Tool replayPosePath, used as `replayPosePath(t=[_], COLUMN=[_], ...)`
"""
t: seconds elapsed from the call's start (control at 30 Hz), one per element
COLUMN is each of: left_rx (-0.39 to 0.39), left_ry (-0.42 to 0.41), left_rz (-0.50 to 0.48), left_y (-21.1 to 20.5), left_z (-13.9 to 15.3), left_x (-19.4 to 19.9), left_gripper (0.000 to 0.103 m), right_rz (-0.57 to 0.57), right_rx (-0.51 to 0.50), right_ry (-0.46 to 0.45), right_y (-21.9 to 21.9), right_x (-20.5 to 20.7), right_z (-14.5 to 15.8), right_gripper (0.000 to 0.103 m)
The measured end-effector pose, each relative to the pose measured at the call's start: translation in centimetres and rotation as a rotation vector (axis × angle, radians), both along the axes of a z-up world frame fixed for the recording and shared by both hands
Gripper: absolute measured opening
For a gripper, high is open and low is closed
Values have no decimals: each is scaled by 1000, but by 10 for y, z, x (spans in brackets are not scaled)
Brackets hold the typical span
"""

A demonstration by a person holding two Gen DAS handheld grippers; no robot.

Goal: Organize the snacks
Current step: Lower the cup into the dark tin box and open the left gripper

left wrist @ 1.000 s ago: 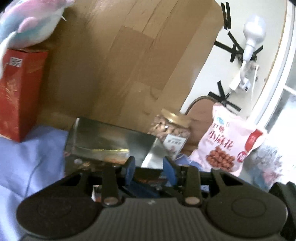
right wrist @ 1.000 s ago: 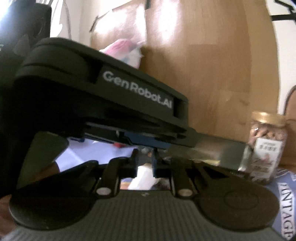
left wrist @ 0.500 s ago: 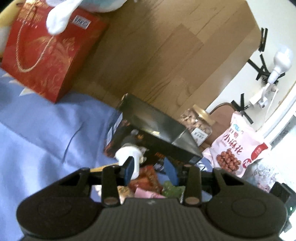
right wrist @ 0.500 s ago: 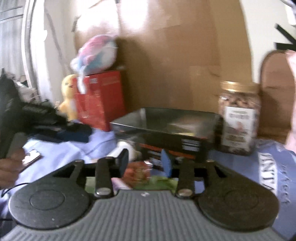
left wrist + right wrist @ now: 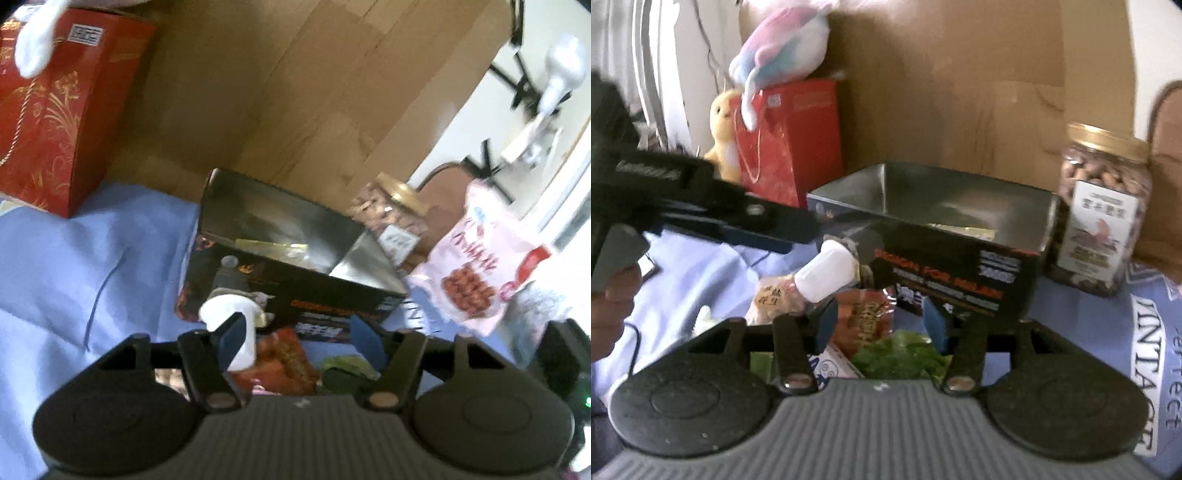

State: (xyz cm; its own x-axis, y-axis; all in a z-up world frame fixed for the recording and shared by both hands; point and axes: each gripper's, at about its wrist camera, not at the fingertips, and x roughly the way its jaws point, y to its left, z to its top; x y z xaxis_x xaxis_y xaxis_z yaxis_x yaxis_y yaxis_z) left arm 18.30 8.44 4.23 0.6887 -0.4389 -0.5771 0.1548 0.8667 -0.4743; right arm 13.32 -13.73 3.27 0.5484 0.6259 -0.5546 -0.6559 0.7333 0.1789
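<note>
A black open-topped box [image 5: 288, 258] [image 5: 960, 236] stands on the blue cloth. In front of it lie loose snacks: a red-orange packet [image 5: 284, 362] [image 5: 864, 314], a green packet [image 5: 347, 365] [image 5: 901, 354], a small white bottle [image 5: 232, 314] [image 5: 827, 273] and a pale packet [image 5: 775, 299]. My left gripper [image 5: 299, 339] is open and empty, above the red-orange packet. My right gripper [image 5: 879, 319] is open and empty, low over the same pile. The left gripper's body [image 5: 713, 206] shows at the left of the right wrist view.
A jar of nuts [image 5: 395, 218] [image 5: 1100, 210] stands right of the box, with a pink snack bag [image 5: 476, 266] beyond it. A red gift box [image 5: 55, 110] [image 5: 790, 140] with plush toys [image 5: 779, 55] stands at the left. A wooden board [image 5: 277, 92] backs the scene.
Both grippers have drawn back from the black box and now hang over the snack pile in front of it. The jaws of both have opened wider.
</note>
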Motion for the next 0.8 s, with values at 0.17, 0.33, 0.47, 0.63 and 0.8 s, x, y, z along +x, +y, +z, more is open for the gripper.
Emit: replayPosePath(t=[0.17,0.33,0.47,0.63,0.8], left_rx=[-5,-45,-1,-67,-53], left_ry=[22,75,79,31,-105], left_rz=[91,70,76,104,102], left_y=[16,22,16,27,20], left_z=[-14,-32,-43,-26,17], left_x=[7,15,14,-13,-18], left_gripper=[64,47,35,34,35], right_rz=[27,72,78,110,68], right_rx=[50,50,49,70,156], right_ry=[72,140,178,45,-118], right_y=[13,46,67,61,49], right_x=[11,28,33,7,-10], right_z=[-2,-5,-13,2,34], right_gripper=[54,54,52,41,41])
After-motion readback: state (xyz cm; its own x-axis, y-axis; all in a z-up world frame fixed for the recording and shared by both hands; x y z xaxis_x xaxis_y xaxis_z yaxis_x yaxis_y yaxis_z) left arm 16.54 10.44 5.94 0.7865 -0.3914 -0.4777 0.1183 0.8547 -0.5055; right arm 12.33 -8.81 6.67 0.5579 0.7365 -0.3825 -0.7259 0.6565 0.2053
